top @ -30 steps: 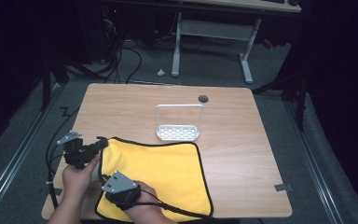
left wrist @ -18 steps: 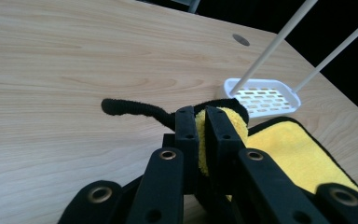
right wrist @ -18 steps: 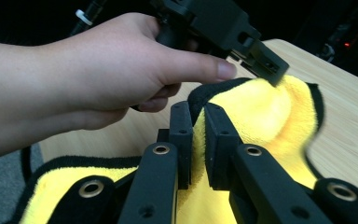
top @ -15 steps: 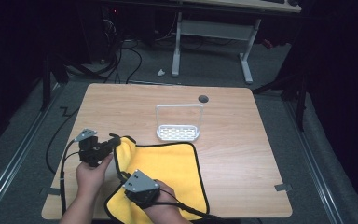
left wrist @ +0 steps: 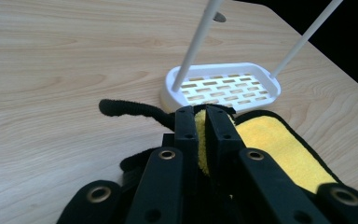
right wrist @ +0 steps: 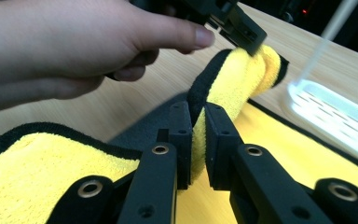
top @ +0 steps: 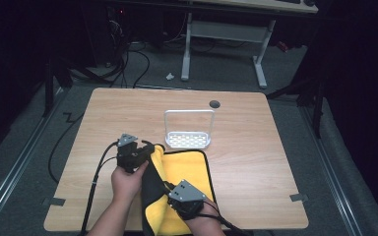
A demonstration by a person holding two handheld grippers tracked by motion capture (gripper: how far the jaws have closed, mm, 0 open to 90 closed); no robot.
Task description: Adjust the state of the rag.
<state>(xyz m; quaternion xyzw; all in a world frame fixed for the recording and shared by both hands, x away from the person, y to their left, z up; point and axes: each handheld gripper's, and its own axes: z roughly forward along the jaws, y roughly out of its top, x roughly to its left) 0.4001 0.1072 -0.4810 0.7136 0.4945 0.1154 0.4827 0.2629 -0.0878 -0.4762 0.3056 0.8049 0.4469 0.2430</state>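
Yellow microfibre cloth [top: 189, 172] with black edging lay at the desk's [top: 261, 147] near edge, half folded, its lifted hem running from near to far. Both ends of that hem were pinched: the left hand-held gripper [top: 145, 150] was clamped on the far corner, just short of the white soap tray [top: 189, 139], and the right hand-held gripper [top: 170, 189] was closed on the hem nearer the person. The cloth's flat half lay to their right, so I judged the fold would carry that way.
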